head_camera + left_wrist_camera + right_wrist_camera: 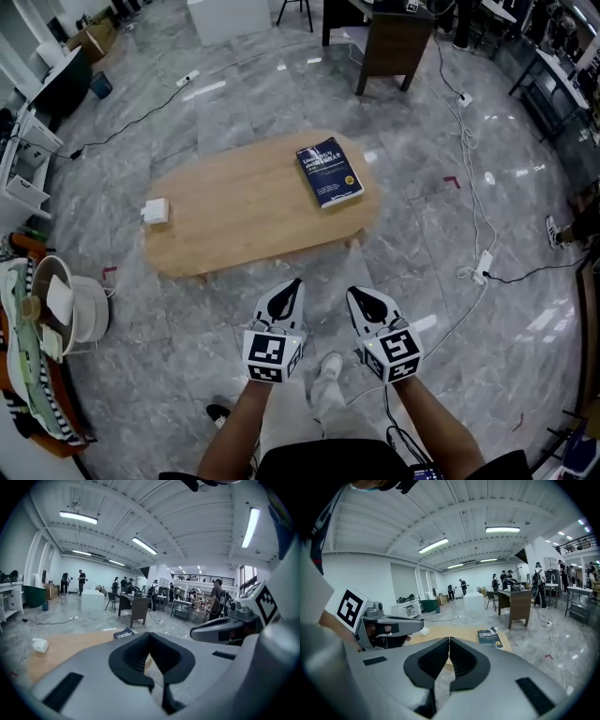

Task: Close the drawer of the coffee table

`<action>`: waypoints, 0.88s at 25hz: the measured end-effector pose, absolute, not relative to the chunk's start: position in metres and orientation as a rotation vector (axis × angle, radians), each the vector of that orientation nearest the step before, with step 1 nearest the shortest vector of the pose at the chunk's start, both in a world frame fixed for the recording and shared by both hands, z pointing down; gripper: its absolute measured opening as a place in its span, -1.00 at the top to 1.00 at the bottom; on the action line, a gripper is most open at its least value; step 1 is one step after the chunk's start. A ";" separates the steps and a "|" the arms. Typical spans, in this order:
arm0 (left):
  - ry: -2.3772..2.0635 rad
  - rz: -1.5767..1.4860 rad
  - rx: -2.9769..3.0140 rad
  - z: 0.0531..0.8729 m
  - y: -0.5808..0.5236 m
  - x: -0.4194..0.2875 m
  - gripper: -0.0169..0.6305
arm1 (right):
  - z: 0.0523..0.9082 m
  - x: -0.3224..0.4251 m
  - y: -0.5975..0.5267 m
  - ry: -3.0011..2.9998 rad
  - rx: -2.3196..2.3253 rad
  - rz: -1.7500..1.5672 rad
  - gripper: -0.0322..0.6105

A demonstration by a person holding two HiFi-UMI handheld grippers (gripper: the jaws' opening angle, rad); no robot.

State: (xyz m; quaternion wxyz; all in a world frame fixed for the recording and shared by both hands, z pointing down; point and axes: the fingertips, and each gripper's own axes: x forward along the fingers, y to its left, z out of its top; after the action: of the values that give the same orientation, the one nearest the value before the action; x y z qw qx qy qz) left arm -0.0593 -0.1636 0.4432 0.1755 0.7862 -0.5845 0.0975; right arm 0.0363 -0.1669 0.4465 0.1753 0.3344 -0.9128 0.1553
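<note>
**Pale wooden coffee table on a grey floor**

The coffee table (244,211) has a long, light-wood top with rounded ends. It stands level on a glossy grey stone floor (422,244), and in the head view its length runs slightly up toward the right. Two short legs (201,277) show under the near edge, one toward each end. The near edge reads as one smooth line, and the drawer cannot be made out from above. Both gripper views catch the same tan top (70,648) (445,633) at a low angle.
</note>
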 end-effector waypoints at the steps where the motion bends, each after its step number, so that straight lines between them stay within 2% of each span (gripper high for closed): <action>1: -1.662 0.272 2.239 0.433 -0.161 -0.056 0.95 | 0.437 0.036 -0.166 -2.603 0.947 0.431 0.84; 22: -1.833 0.168 2.354 0.292 -0.078 -0.025 0.95 | 0.303 0.043 -0.111 -2.847 0.872 0.191 0.84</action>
State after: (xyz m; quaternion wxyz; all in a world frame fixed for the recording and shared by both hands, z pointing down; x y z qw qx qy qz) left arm -0.0247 -0.0776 0.2924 0.0767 0.7854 -0.6117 0.0559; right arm 0.0434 -0.1110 0.3026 0.0787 0.2914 -0.9512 0.0638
